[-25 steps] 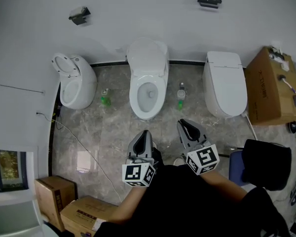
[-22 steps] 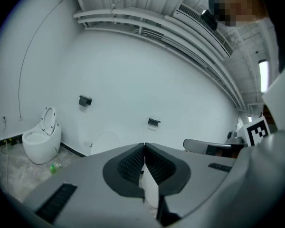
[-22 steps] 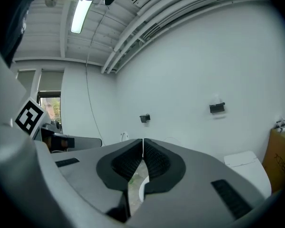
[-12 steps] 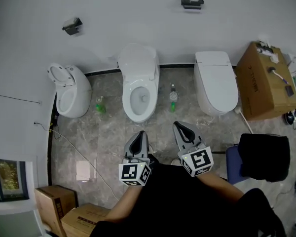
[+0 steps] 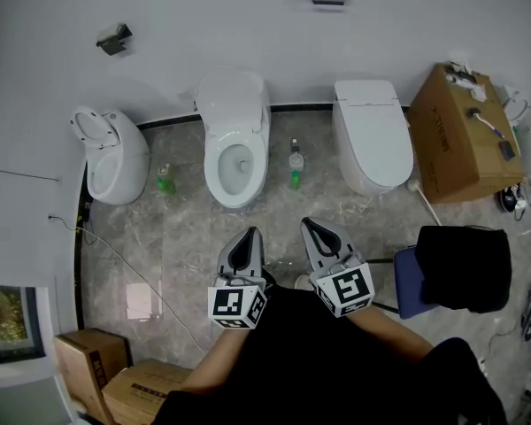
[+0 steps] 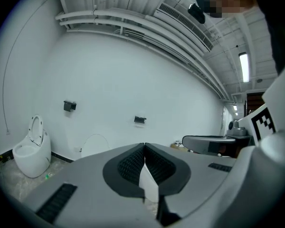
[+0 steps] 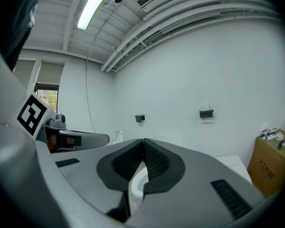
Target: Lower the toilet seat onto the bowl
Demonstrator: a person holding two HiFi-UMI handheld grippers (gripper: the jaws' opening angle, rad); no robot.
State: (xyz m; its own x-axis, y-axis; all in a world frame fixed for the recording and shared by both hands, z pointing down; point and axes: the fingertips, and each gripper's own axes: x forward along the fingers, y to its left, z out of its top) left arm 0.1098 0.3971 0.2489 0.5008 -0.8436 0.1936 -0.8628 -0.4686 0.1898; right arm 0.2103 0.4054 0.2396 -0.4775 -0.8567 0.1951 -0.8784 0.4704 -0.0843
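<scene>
Head view: glossy white oval toilet (image 5: 234, 133) on veined grey floor (image 5: 184, 230).

The middle toilet (image 5: 234, 153) is smooth, glossy white, like glazed ceramic. The floor (image 5: 186, 228) is polished grey marble-look stone. The cardboard box (image 5: 456, 135) is matt brown. The left tongs (image 5: 250, 235) and right tongs (image 5: 308, 226) are matt grey plastic with black ribbed pads (image 6: 133, 165).
</scene>
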